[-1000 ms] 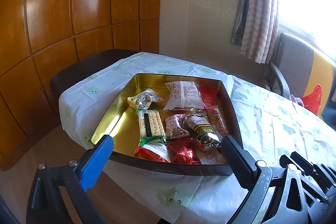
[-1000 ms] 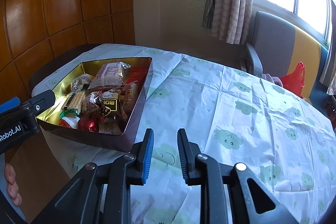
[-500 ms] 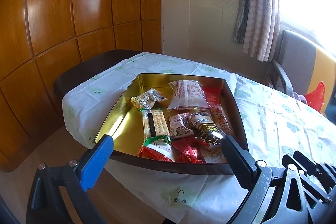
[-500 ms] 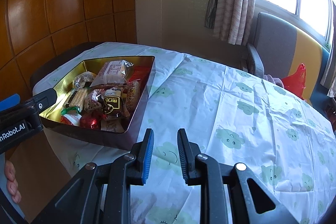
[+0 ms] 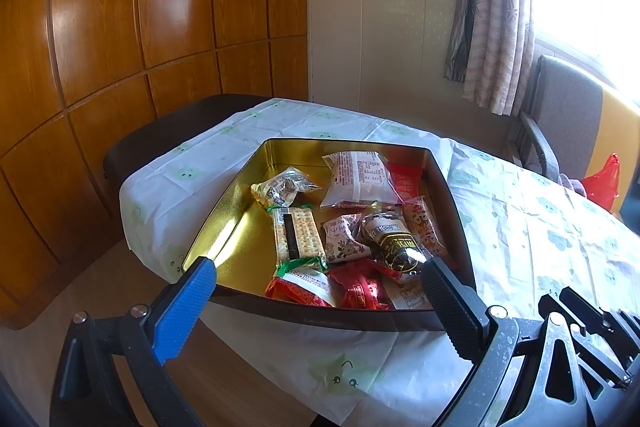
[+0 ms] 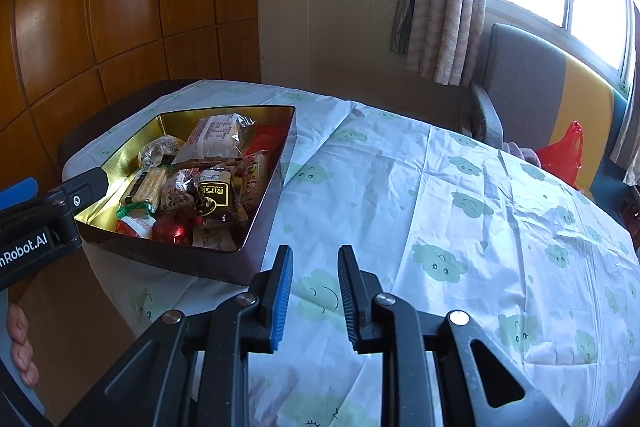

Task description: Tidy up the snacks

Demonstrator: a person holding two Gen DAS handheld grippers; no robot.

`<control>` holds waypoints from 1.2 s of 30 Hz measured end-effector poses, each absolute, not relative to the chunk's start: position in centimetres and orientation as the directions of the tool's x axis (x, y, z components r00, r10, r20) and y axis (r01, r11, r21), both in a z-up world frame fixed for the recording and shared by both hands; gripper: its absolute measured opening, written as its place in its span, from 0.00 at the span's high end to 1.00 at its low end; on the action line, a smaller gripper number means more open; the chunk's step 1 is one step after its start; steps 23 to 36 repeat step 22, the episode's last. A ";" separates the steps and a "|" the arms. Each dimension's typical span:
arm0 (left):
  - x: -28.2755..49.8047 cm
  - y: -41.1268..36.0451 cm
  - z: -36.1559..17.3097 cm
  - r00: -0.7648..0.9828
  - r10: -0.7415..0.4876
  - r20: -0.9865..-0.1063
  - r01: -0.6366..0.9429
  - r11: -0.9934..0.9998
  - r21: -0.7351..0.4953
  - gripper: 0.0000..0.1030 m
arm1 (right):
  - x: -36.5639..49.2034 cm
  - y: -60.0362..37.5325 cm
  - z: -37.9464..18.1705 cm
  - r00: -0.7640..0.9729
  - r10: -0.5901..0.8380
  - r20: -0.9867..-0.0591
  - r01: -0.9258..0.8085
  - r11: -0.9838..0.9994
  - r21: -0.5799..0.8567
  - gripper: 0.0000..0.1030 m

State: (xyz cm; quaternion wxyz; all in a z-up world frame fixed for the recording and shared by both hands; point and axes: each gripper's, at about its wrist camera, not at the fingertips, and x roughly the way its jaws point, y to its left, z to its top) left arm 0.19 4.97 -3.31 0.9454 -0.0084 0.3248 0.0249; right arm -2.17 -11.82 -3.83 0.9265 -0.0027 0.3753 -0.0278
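Observation:
A gold-lined tin tray (image 5: 240,215) with dark outer walls sits at the table's near corner and holds several wrapped snacks: a cracker pack (image 5: 297,233), a white pouch (image 5: 358,179), a dark packet (image 5: 394,243) and red wrappers (image 5: 360,289). The tray also shows in the right wrist view (image 6: 264,203). My left gripper (image 5: 318,301) is wide open and empty, held just before the tray's near wall. My right gripper (image 6: 314,283) is empty, its jaws a narrow gap apart, above the tablecloth to the right of the tray.
The table wears a white cloth with green cloud faces (image 6: 460,227). A grey armchair (image 6: 516,91) and a red plastic bag (image 6: 560,159) stand beyond the table by the curtained window. Wooden wall panels (image 5: 120,27) lie to the left. A dark bench (image 5: 168,135) is beside the table.
Both views have pulled slightly back and left from the tray. Neither gripper's jaw opening has changed.

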 end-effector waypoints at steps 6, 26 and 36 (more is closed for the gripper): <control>0.2 4.9 -3.4 0.786 0.041 -0.617 -0.050 0.999 0.003 0.00 | -2.1 -12.0 -3.9 0.715 -0.054 -0.697 0.050 0.998 -0.025 0.77; 0.2 4.8 -3.3 0.792 0.020 -0.610 -0.026 1.000 -0.001 0.00 | -2.3 -13.6 -3.1 0.724 -0.027 -0.689 0.069 0.997 0.033 0.77; 0.2 4.8 -3.3 0.792 0.020 -0.610 -0.026 1.000 -0.001 0.00 | -2.3 -13.6 -3.1 0.724 -0.027 -0.689 0.069 0.997 0.033 0.77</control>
